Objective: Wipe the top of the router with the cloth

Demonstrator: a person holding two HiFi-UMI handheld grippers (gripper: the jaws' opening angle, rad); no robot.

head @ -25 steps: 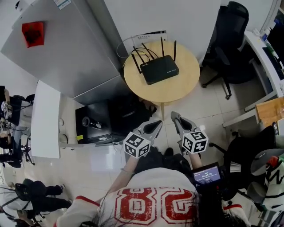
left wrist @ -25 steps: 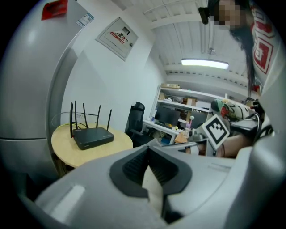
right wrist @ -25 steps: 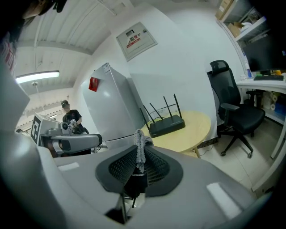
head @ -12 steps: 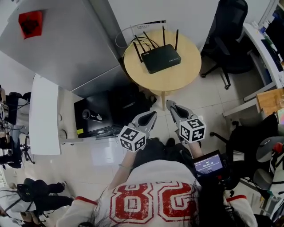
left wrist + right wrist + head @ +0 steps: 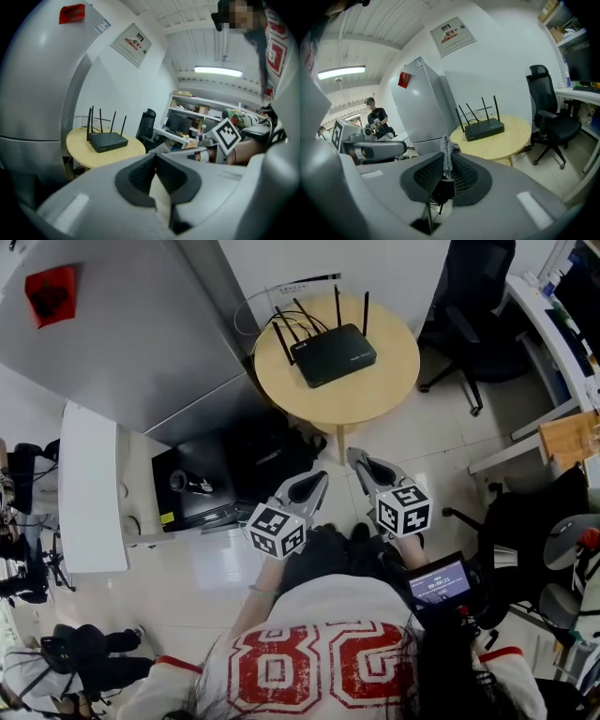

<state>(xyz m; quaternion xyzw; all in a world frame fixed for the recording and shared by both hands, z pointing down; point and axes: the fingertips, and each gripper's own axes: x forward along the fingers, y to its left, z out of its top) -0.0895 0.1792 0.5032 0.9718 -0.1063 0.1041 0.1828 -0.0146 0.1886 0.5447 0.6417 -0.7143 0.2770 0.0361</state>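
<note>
The black router with several upright antennas lies on the round wooden table, and also shows as the router and the router. My right gripper is over the floor, short of the table. It is shut on a strip of grey knitted cloth that sticks up between its pads. To its left, my left gripper is level with it. Its jaws meet at the tips with nothing between them. The cloth is too small to make out in the head view.
A tall grey fridge stands left of the table, with a black box and a white desk on the floor side. A black office chair is right of the table. A person stands far off.
The head view has shifted, so the table and router sit higher in the frame. Both grippers stay side by side over the floor and have drifted slightly left; their jaws have not changed.
</note>
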